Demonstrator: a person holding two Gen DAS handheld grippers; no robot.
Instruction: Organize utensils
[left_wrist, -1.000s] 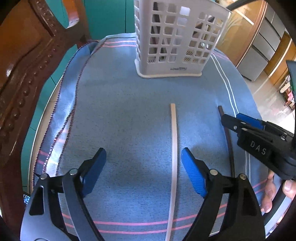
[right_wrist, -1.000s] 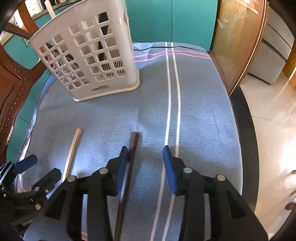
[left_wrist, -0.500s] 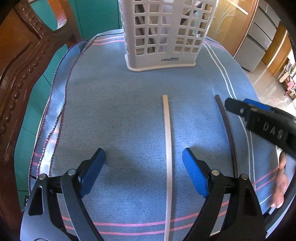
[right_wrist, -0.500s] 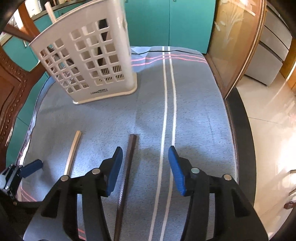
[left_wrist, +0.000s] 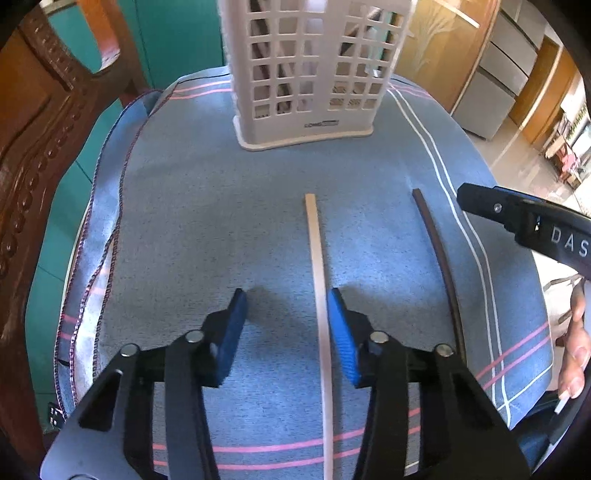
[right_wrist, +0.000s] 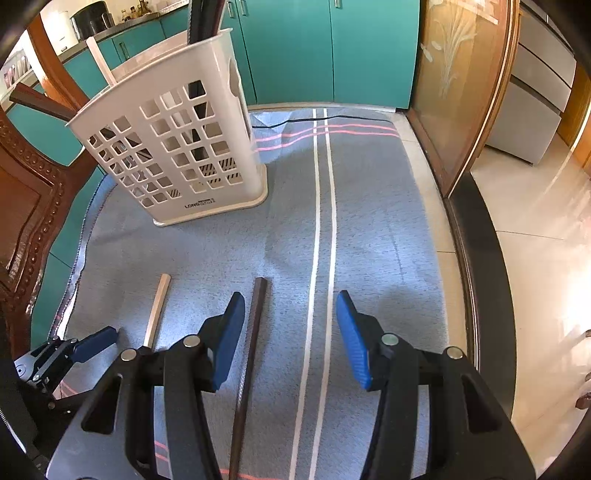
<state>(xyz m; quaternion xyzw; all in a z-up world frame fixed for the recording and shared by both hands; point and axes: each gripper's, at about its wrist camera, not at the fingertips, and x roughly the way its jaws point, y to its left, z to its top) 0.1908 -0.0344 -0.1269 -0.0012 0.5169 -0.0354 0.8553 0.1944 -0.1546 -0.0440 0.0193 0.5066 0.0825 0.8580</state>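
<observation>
Blue-grey striped cloth (left_wrist: 207, 221) covers the table and carries the task items. Near its far edge stands a white perforated plastic utensil holder (right_wrist: 173, 155), already holding several sticks. Two remain flat on the cloth toward the near edge: a pale wooden chopstick (left_wrist: 317, 266) and a dark brown chopstick (right_wrist: 253, 339), side by side and apart. By this judgement, the task is partly complete.

The left gripper (left_wrist: 286, 325) is moderately open, straddling the pale chopstick, which lies just beside its right pad. The right gripper (right_wrist: 290, 332) is wide open, the dark chopstick lying inside beside its left pad. Neither grips anything.
</observation>
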